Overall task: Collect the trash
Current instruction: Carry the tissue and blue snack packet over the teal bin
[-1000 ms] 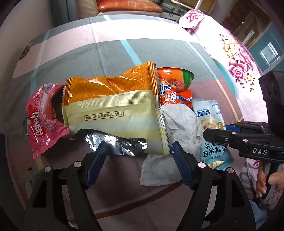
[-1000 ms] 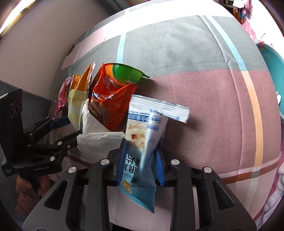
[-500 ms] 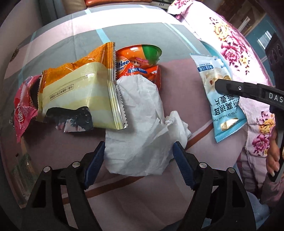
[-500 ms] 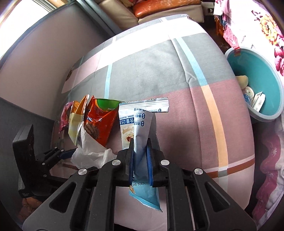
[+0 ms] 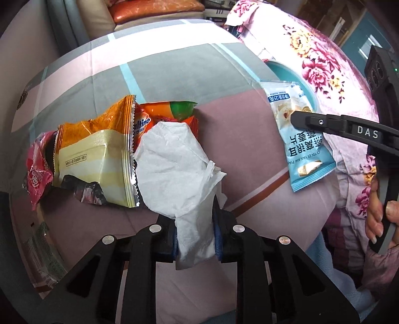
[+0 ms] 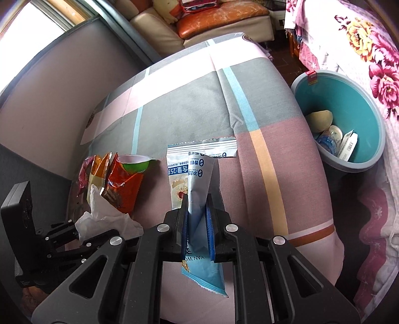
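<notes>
My left gripper is shut on a crumpled white tissue lying on the checked bedspread. To its left lie an orange and cream snack bag, an orange wrapper with a green cup and a pink wrapper. My right gripper is shut on a light blue snack packet and holds it up above the bed; the packet also shows in the left wrist view. A teal trash bin stands off the bed's right side.
The bin holds a few bits of trash. A floral blanket lies to the right of the bin. A sofa with an orange cushion stands beyond the bed. A wall runs along the left.
My left gripper has closed on the white tissue; it was open around it. My right gripper has lifted the blue packet higher and moved right, bringing the bin further into view.
</notes>
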